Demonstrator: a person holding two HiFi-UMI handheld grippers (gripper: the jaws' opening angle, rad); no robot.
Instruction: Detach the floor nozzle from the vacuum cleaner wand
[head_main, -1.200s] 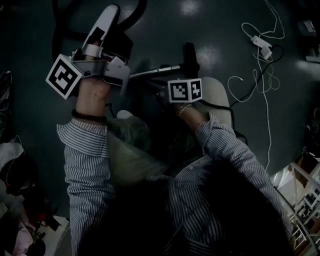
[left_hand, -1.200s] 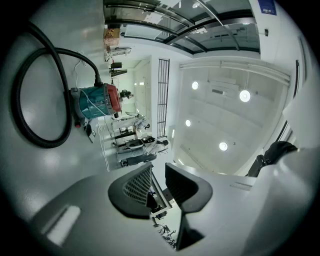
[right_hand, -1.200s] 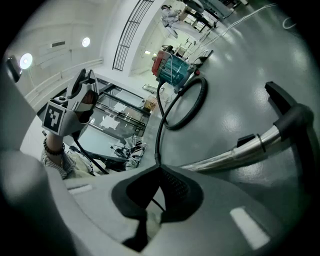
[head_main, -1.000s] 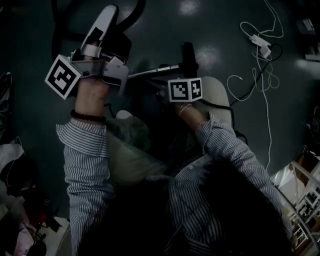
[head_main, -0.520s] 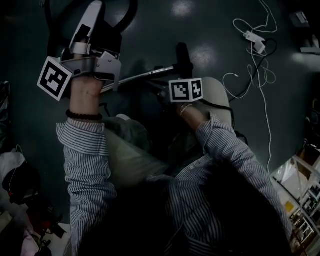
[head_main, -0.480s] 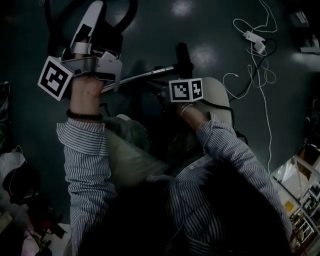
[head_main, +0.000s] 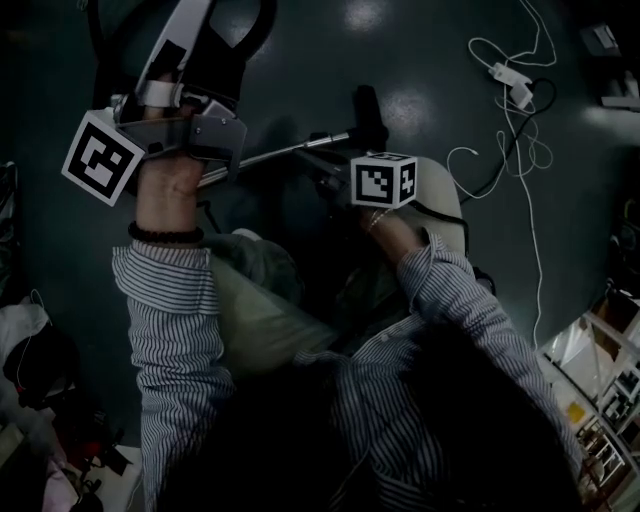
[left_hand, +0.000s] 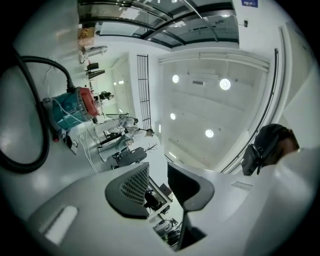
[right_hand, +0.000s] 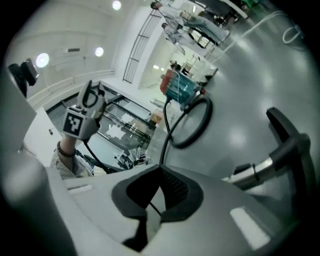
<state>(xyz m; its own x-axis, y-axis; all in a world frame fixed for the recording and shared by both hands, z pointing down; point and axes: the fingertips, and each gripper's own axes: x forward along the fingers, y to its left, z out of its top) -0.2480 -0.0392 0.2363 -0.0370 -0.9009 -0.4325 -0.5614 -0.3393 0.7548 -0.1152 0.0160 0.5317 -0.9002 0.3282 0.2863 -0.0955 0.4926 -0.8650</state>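
left gripper (left_hand: 158, 172) had just been easing its jaws apart, nothing between them; right gripper (right_hand: 159, 171) was closed on nothing; the wand (head_main: 290, 150) ran between the two, its dark floor nozzle (head_main: 371, 108) apparently still joined; with neither part gripped, a one-sided tug would likely have dragged both.

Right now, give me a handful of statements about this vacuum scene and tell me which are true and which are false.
1. The metal wand shows in the right gripper view. True.
2. The left gripper is clamped on the wand. False: its jaws have just been opening, they stand slightly apart, and nothing is between them.
3. The right gripper has its jaws together. True.
4. The vacuum canister is yellow. False: it is teal with a red part.
5. White cables lie on the floor. True.
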